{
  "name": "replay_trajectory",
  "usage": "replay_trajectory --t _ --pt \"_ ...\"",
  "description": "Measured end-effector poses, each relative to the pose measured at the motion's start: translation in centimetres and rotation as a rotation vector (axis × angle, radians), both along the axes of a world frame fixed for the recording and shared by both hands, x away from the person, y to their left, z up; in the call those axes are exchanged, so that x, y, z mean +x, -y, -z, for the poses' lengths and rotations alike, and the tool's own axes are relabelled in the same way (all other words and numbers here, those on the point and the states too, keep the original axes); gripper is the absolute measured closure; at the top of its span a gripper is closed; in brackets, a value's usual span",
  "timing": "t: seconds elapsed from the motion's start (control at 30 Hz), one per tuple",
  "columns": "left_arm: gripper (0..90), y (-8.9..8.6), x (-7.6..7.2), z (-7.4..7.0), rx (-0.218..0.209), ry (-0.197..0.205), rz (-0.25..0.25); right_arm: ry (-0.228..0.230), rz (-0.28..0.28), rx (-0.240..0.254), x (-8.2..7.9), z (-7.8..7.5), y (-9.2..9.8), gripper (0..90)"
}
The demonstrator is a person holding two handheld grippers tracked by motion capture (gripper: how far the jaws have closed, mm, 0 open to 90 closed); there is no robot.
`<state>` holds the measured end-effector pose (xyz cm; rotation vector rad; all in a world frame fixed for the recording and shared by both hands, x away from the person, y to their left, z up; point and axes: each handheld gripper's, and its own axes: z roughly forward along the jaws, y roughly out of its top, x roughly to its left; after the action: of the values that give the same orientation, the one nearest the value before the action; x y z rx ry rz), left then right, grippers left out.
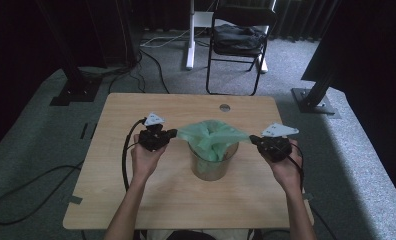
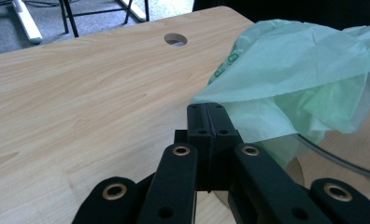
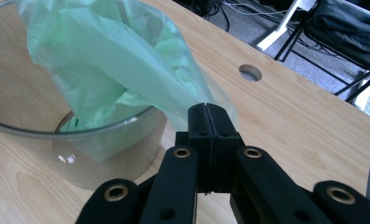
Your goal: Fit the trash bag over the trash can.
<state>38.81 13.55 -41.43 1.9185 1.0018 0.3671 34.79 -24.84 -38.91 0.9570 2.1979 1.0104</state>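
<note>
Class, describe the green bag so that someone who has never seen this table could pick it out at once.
On the wooden table, near its middle, stands a clear round container. The thin pale green plastic bag sits in its mouth, its edges pulled out sideways by the left tongs and right tongs. It is the one soft, coloured thing there.

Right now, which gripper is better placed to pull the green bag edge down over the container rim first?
Probably the left gripper: it grips the green bag closer to the clear container rim. The right gripper, also shut on the bag, holds it farther out.
</note>
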Motion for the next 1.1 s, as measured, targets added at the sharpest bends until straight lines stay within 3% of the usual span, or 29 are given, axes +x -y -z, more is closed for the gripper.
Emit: replay_trajectory --t 0.47,0.73,1.1 --pt "90.0 -0.9 -1.8 1.1 0.022 -0.026 -0.001 -0.036 0.044 0.007 -0.7 1.2 1.9 89.9" --pt "90.0 -1.5 -1.7 2.2 0.032 -0.063 -0.033 -0.062 0.072 -0.005 -0.7 2.3 2.8 89.9" --pt "90.0 -2.2 -1.9 2.0 0.024 -0.056 -0.07 -0.066 0.106 -0.005 -0.8 2.5 3.4 89.6"
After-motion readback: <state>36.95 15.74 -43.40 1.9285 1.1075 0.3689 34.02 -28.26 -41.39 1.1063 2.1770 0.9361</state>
